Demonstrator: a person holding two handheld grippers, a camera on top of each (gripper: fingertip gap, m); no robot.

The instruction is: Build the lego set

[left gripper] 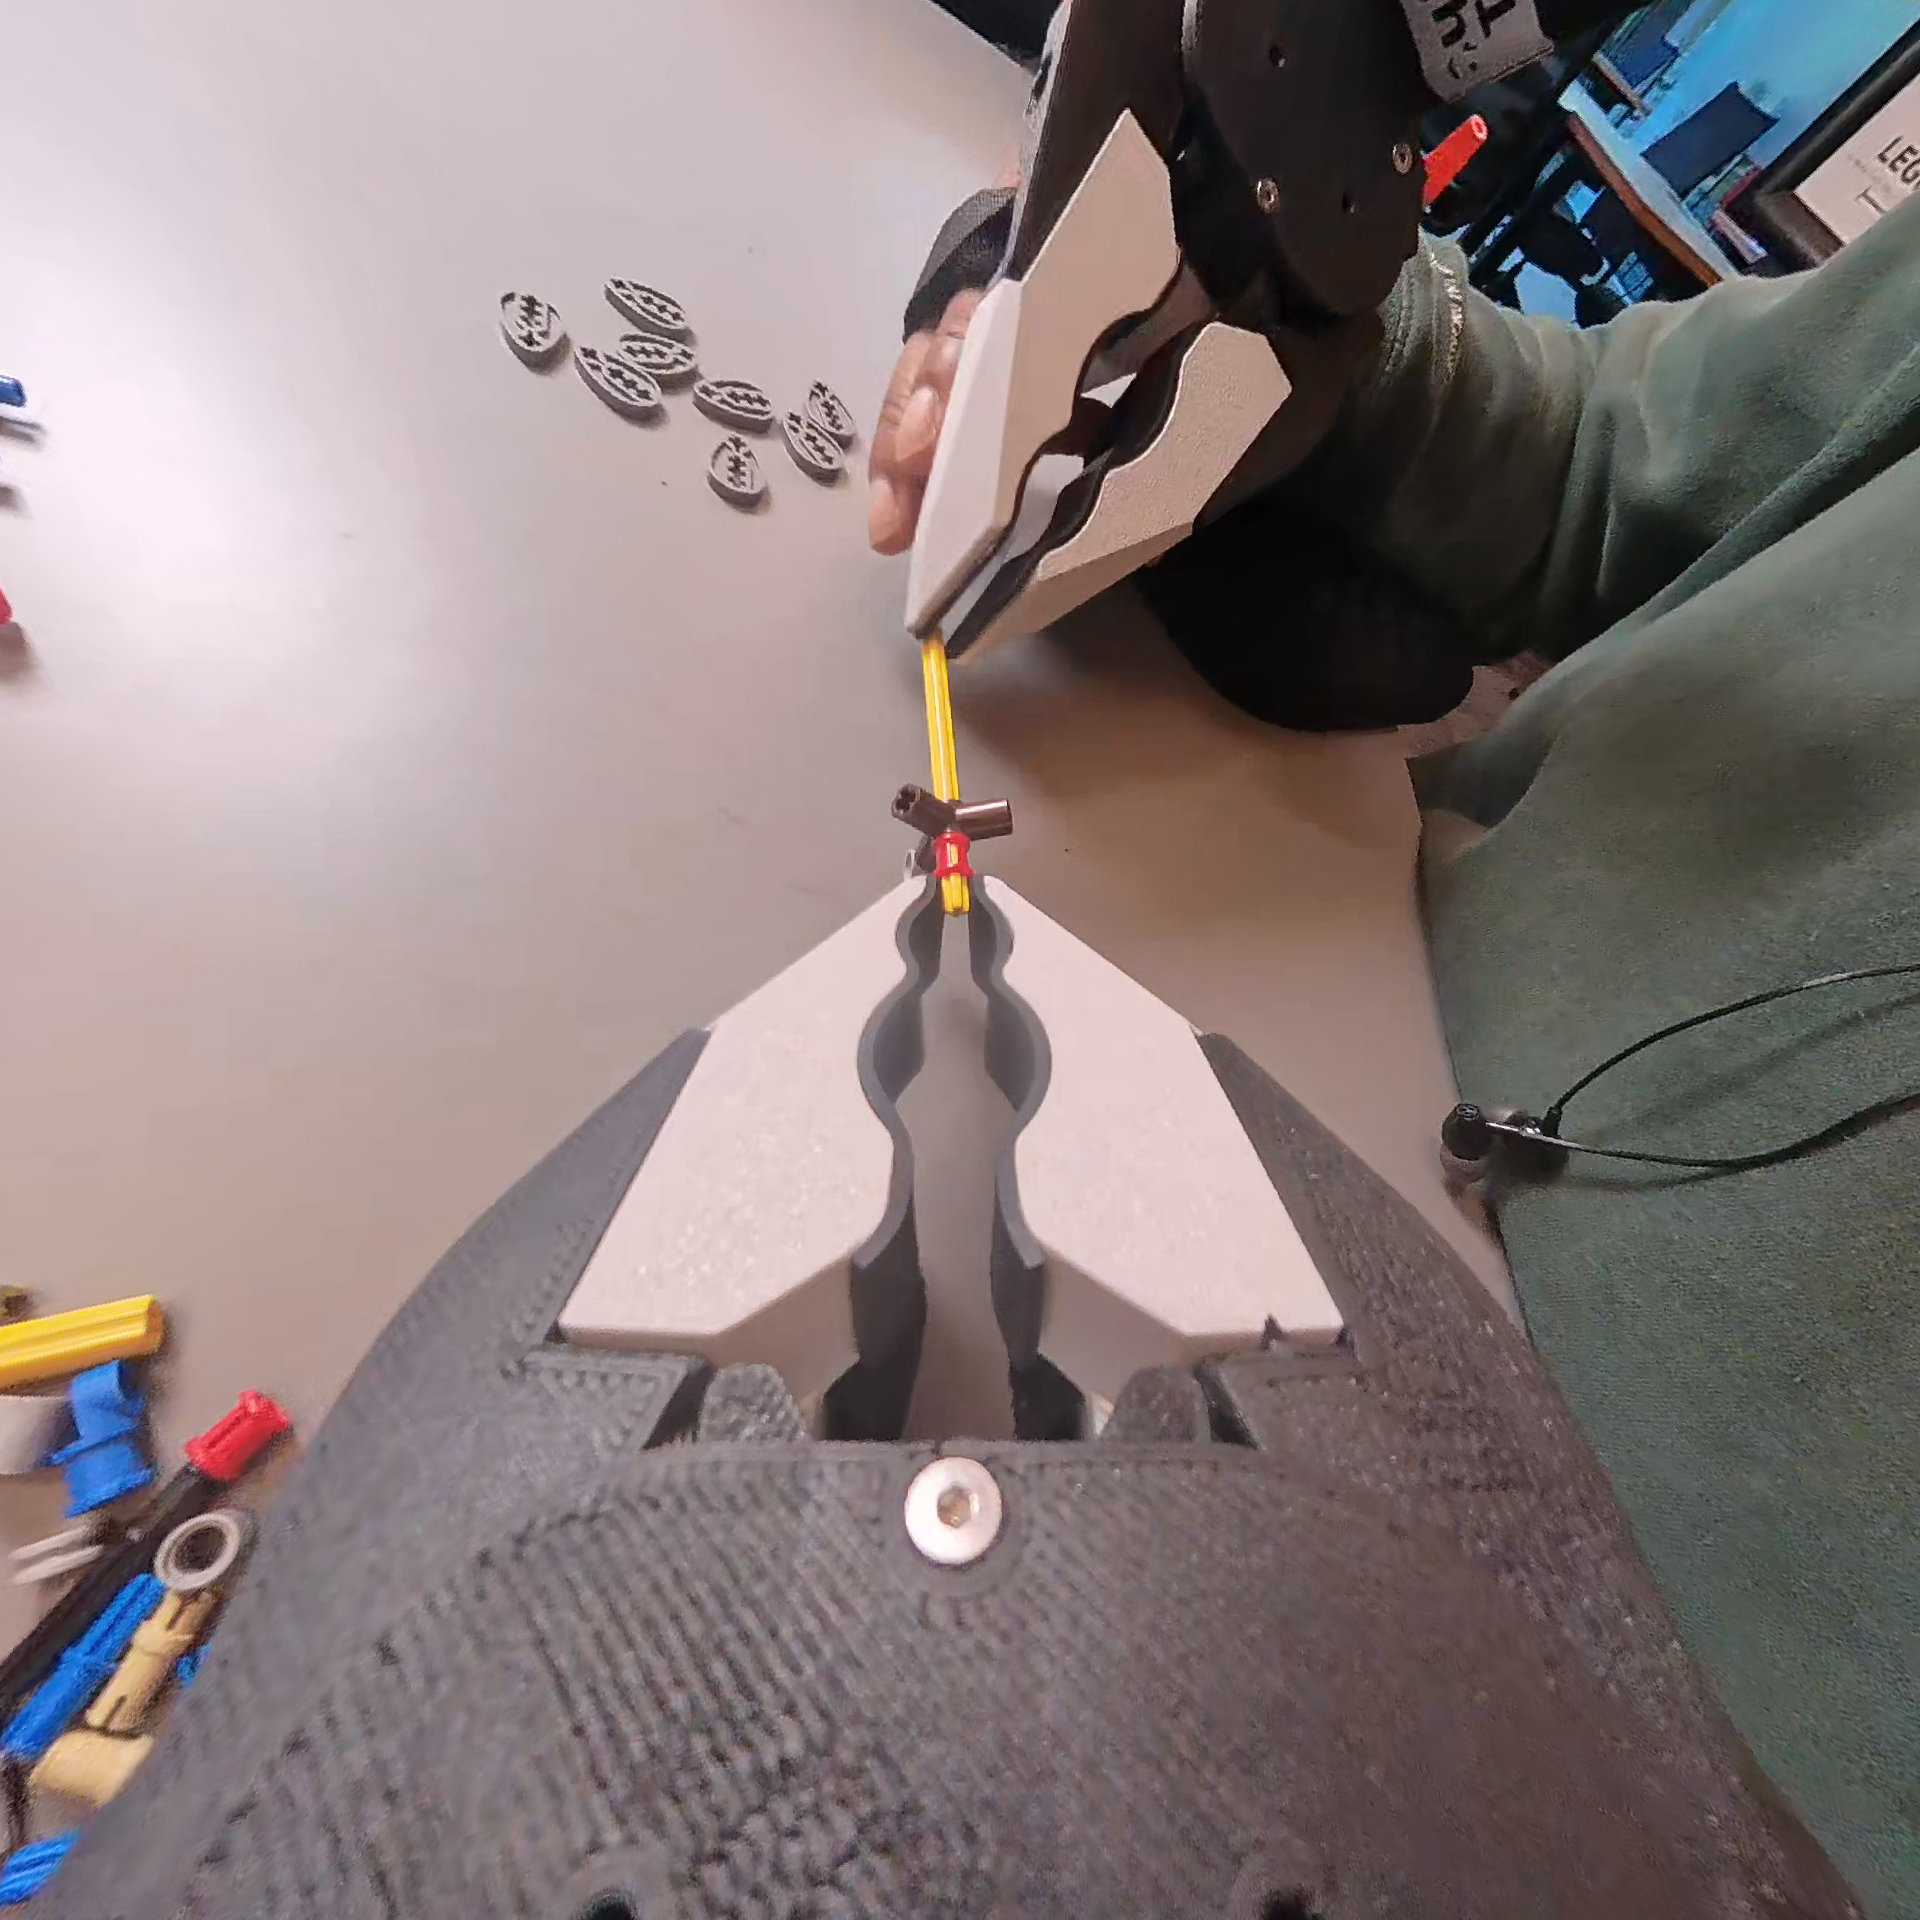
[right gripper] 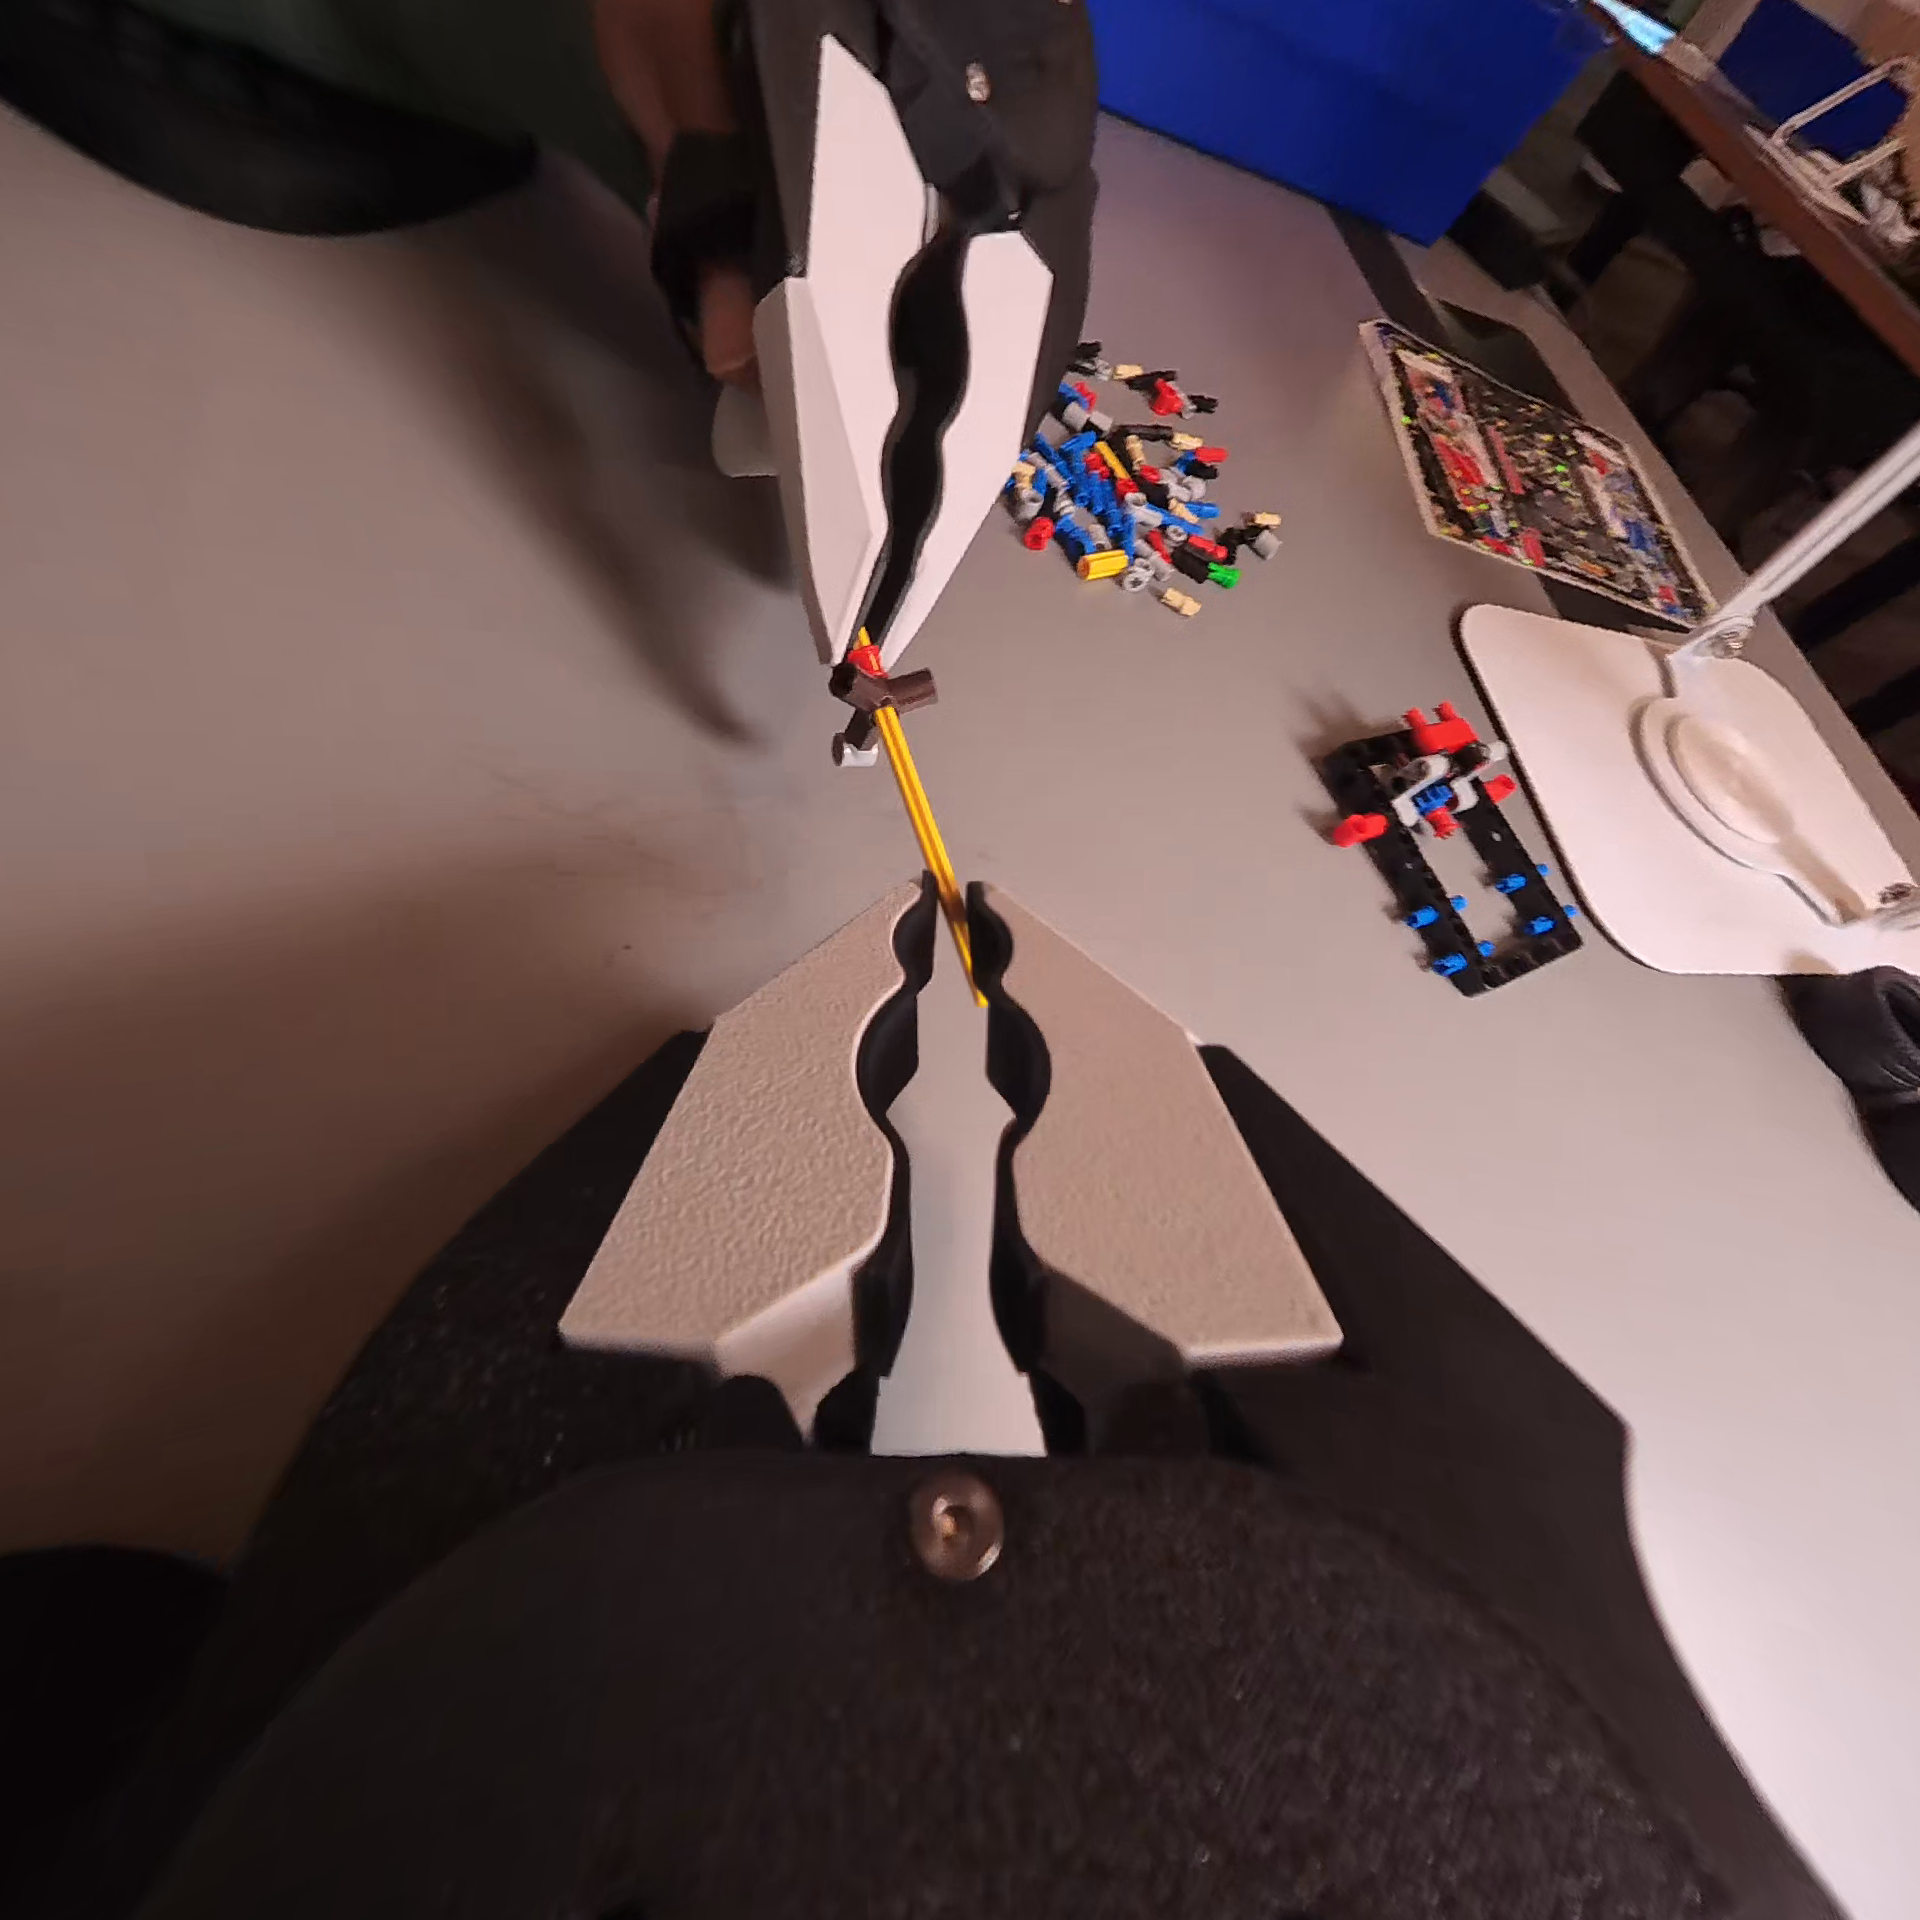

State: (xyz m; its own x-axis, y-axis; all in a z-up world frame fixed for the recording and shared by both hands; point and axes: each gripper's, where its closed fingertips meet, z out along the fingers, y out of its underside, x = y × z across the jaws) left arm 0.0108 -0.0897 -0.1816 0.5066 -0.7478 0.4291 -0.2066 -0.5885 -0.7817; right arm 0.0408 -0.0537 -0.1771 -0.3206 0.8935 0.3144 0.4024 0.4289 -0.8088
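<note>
A thin yellow axle (left gripper: 940, 727) is held off the table between both grippers. A red bush (left gripper: 948, 854) and a dark brown connector (left gripper: 951, 816) sit on it near my left gripper. My left gripper (left gripper: 951, 896) is shut on the axle's end just behind the red bush. My right gripper (left gripper: 940, 629) is shut on the other end. In the right wrist view my right gripper (right gripper: 951, 904) grips the axle (right gripper: 914, 810), and my left gripper (right gripper: 868, 649) holds the far end by the bush (right gripper: 864, 658) and the connector (right gripper: 883, 691). A small pale piece (right gripper: 854, 750) hangs from the connector.
Several grey oval pieces (left gripper: 675, 384) lie at the table's far left. A pile of loose pieces (right gripper: 1138, 488) lies beyond the grippers. A black frame assembly (right gripper: 1444, 852), a white lamp base (right gripper: 1683, 790) and a booklet (right gripper: 1527, 478) lie to the right. A green sleeve (left gripper: 1662, 623) is close by. The left gripper's tips are roughly 6 centimetres from the right gripper's.
</note>
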